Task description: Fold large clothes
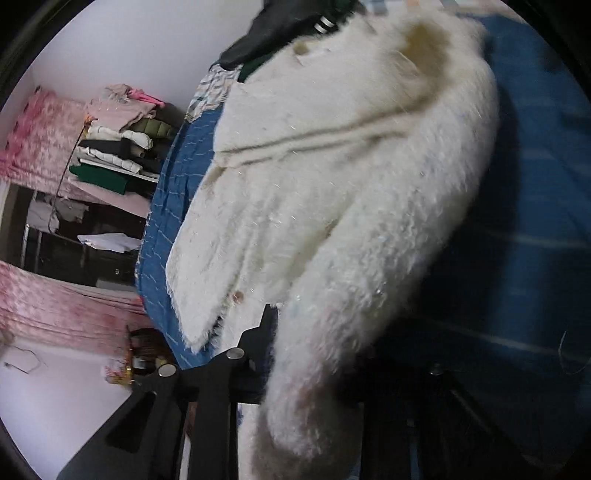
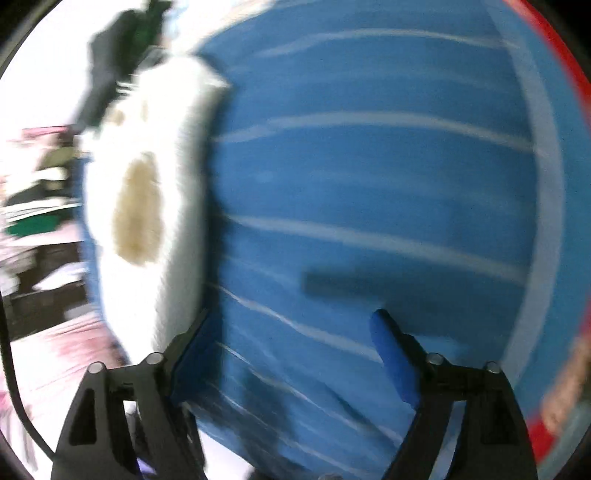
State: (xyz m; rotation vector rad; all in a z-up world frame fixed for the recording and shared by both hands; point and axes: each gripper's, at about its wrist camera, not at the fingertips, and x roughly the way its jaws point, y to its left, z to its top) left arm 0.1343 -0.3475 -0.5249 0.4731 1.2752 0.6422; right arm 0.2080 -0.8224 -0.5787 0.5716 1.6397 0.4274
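A white fluffy coat (image 1: pixel 325 177) lies on the blue striped bedspread (image 1: pixel 535 206). My left gripper (image 1: pixel 295 339) is shut on the coat's sleeve (image 1: pixel 325 350), which drapes over and hides the right finger; the left finger (image 1: pixel 266 325) shows as black. In the right wrist view the coat (image 2: pixel 147 206) lies at the left, blurred, with a tan patch at its collar. My right gripper (image 2: pixel 291 332) is open and empty just above the bedspread (image 2: pixel 369 184), its left finger (image 2: pixel 192 343) near the coat's edge.
A dark garment (image 1: pixel 280 26) lies beyond the coat's collar. A stack of folded clothes (image 1: pixel 118 147) sits on a pink-covered shelf at the left. A pink cloth (image 1: pixel 55 306) hangs below it. A red edge (image 2: pixel 565 74) borders the bedspread at the right.
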